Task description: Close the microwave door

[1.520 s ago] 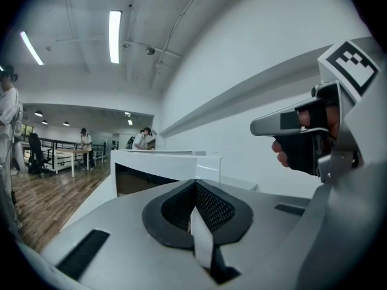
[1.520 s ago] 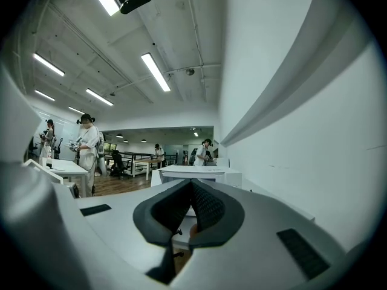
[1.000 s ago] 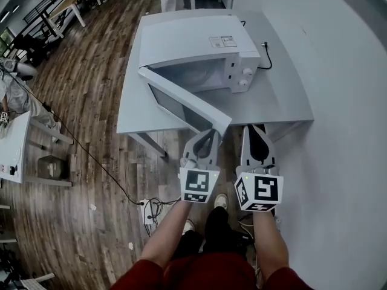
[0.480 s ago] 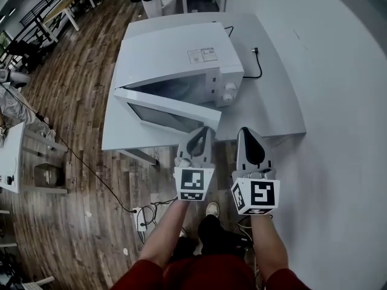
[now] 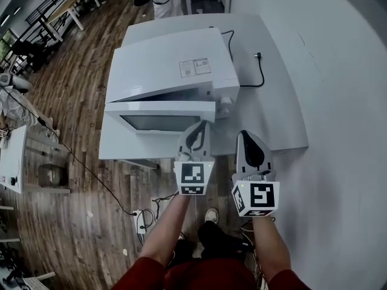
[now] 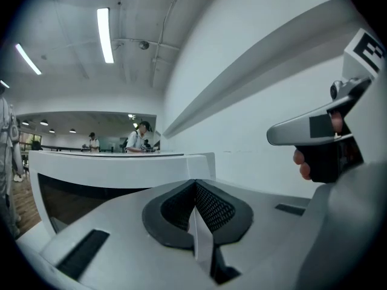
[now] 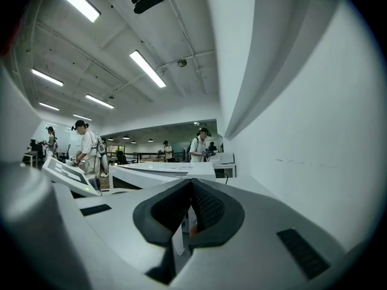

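A white microwave (image 5: 175, 59) stands on a pale grey table (image 5: 272, 101). Its windowed door (image 5: 160, 121) is almost flat against the front, with a thin dark gap left along the top. My left gripper (image 5: 201, 127) is shut and holds nothing, its tip at the door's right end; actual contact cannot be made out. In the left gripper view the door (image 6: 115, 168) fills the space just past the jaws of that gripper (image 6: 195, 186). My right gripper (image 5: 247, 136) hovers shut and empty over the table edge, right of the door. The right gripper view shows the microwave (image 7: 163, 173) ahead.
A black power cable (image 5: 257, 71) runs across the table behind the microwave. White knobs (image 5: 225, 104) sit on the front right panel. A white wall rises at the right. A power strip (image 5: 142, 219) lies on the wooden floor. People stand in the background.
The door has swung from wide open to nearly shut. My left gripper followed it toward the microwave front; the right gripper kept alongside.
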`<action>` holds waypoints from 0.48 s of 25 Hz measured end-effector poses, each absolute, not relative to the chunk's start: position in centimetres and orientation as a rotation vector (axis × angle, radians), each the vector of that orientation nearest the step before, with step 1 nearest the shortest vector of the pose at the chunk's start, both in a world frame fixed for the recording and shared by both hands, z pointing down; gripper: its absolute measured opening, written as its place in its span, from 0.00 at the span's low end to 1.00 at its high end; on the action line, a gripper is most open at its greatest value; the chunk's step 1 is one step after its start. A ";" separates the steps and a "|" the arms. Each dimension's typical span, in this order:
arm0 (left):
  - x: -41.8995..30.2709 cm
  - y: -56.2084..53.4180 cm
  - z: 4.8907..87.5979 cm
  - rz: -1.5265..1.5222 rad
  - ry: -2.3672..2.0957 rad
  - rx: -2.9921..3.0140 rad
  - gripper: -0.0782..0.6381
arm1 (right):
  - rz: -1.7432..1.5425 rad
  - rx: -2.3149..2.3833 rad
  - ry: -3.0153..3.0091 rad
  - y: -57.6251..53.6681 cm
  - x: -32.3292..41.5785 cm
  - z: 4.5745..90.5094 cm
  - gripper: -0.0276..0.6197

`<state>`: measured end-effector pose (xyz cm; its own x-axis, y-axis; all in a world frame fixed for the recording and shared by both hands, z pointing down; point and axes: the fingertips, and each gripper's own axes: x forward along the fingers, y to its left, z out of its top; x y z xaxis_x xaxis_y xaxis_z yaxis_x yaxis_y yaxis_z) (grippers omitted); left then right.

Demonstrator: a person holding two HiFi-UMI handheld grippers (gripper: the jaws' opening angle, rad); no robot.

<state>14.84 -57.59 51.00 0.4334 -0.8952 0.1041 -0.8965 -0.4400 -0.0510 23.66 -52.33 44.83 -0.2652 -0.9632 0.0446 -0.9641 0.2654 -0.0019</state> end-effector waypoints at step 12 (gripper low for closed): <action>15.3 -62.5 51.4 0.138 -1.754 2.604 0.15 | 0.091 1.861 -2.492 -56.5 25.1 46.2 0.08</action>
<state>15.25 -62.53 51.43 0.3730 -0.9250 0.0718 -0.9249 -0.3768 -0.0501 25.13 -56.46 46.23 -0.2846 -0.9568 0.0591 -0.9586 0.2833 -0.0290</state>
